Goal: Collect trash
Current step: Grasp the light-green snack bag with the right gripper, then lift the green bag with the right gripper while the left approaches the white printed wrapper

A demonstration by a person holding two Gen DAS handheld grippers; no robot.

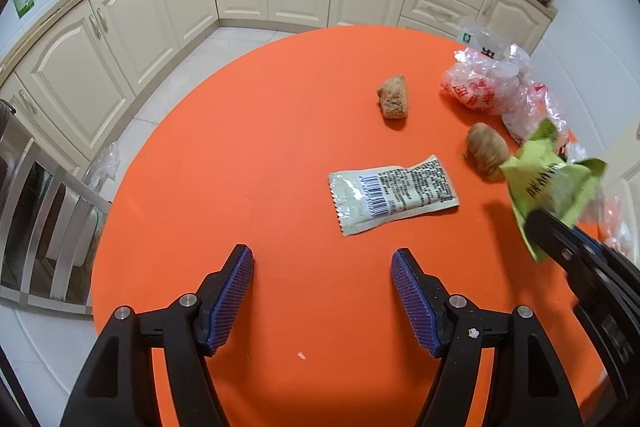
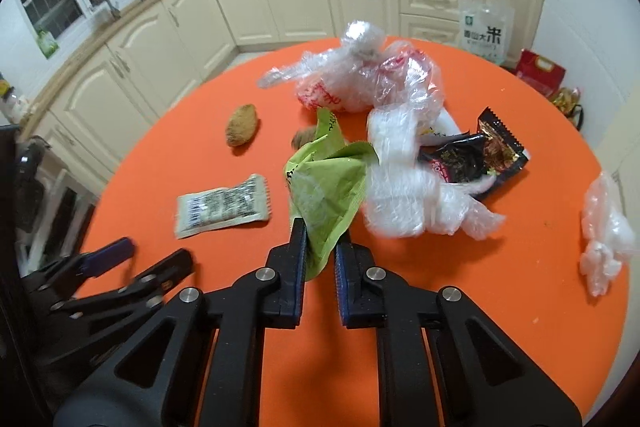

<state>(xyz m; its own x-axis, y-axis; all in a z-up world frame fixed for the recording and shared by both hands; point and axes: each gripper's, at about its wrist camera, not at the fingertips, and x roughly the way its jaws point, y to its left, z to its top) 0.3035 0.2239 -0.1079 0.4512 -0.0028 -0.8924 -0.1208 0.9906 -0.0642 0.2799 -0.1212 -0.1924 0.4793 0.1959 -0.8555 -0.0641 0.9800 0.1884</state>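
At centre frame, our right tool pinches the green wrapper by its lower corner.
Our left tool stands wide above the orange bench, ready, we judge, for the pale sachet lying flat just ahead.

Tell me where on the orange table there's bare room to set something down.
Free: the wide stretch of orange table left of the barcode packet and brown lump, out to the table's edge, and the near strip under the open left gripper. Crowded: the right side, around the crumpled plastic bags and black wrapper.
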